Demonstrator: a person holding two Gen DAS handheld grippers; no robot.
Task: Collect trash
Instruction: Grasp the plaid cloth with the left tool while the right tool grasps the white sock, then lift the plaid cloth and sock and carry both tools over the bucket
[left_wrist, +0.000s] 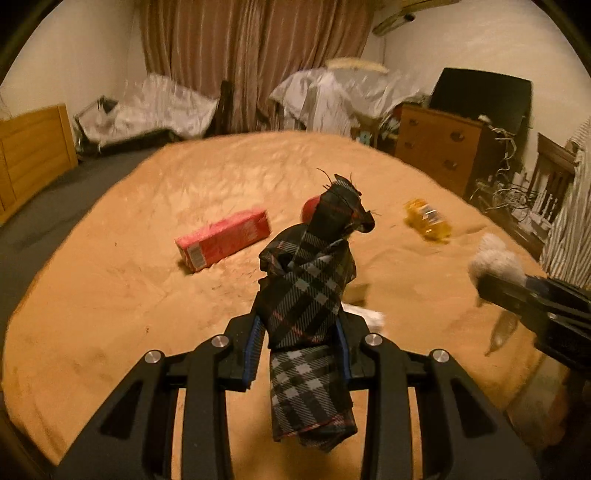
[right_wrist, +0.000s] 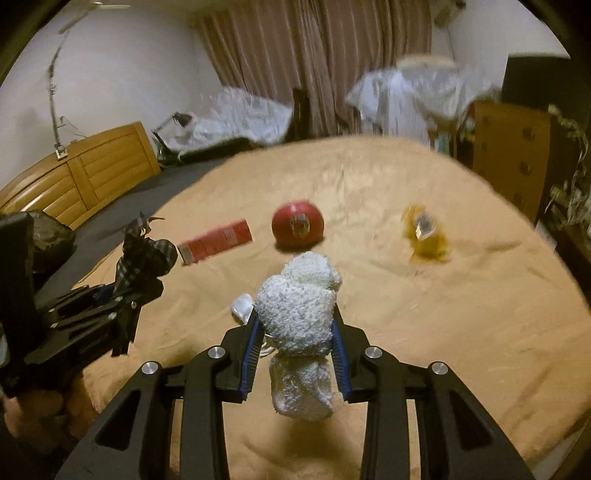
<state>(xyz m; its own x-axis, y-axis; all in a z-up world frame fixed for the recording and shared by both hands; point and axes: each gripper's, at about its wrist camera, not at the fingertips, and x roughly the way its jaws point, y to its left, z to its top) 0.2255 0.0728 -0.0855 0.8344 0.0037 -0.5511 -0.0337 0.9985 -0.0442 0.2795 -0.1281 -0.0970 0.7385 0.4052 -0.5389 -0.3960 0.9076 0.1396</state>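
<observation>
The left claw (left_wrist: 301, 332) squeezes a dark plaid cloth (left_wrist: 308, 291) at center frame. The right claw (right_wrist: 297, 339) squeezes a white knitted sock (right_wrist: 299, 317). On the bed (right_wrist: 406, 332), the red box (left_wrist: 223, 240), red ball (right_wrist: 297, 223) and yellow wrapper (right_wrist: 424, 232) carry labels too blurry to read.

Tan blanket (left_wrist: 110, 288) covers bed. Brown curtain (left_wrist: 255, 55) hangs at back wall, white bedding (left_wrist: 166, 107) heaped below it. Wooden dresser (left_wrist: 436, 144) at right, dark screen (left_wrist: 480, 96) on top, tangled cables (left_wrist: 506, 184) beside. Wooden headboard (right_wrist: 92, 173) at left.
</observation>
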